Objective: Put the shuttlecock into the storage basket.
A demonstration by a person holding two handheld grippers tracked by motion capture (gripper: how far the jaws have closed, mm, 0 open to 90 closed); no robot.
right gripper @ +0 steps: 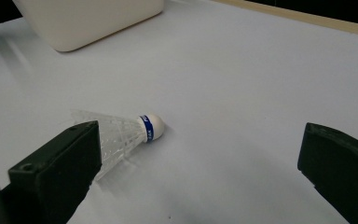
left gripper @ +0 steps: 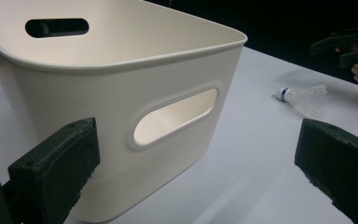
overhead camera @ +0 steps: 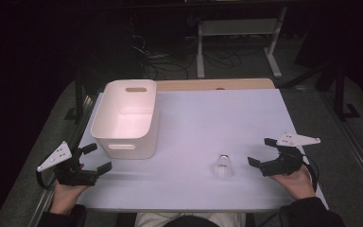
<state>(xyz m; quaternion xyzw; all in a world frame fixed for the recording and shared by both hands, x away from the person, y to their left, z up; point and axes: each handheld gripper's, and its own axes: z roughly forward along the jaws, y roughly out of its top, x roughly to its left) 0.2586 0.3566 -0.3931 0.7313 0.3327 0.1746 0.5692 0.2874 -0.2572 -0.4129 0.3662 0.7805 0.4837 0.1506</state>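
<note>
under my hands lies a pale, matte white table top (overhead camera: 208,123), with a strip of light wood (overhead camera: 217,84) showing along its far edge. beyond it the room is dark: a grey floor, tangled black cables (overhead camera: 170,61) and the white legs of another desk frame (overhead camera: 238,42).

toward the far left of the table stands a cream plastic bin with rounded corners and slot handles (overhead camera: 127,118), upright and with nothing in it that i can see. my left gripper (overhead camera: 96,158) hovers just beside its near left corner, jaws spread wide and holding nothing; in the left gripper view the bin's wall (left gripper: 121,102) sits between them.

near the front, right of centre, a white feathered shuttlecock with a blue band round its cork (overhead camera: 223,166) lies on the table. my right gripper (overhead camera: 261,151) is just beside it, jaws wide apart and empty; in the right gripper view the shuttlecock (right gripper: 130,133) lies on its side, its skirt partly hidden by one jaw.
</note>
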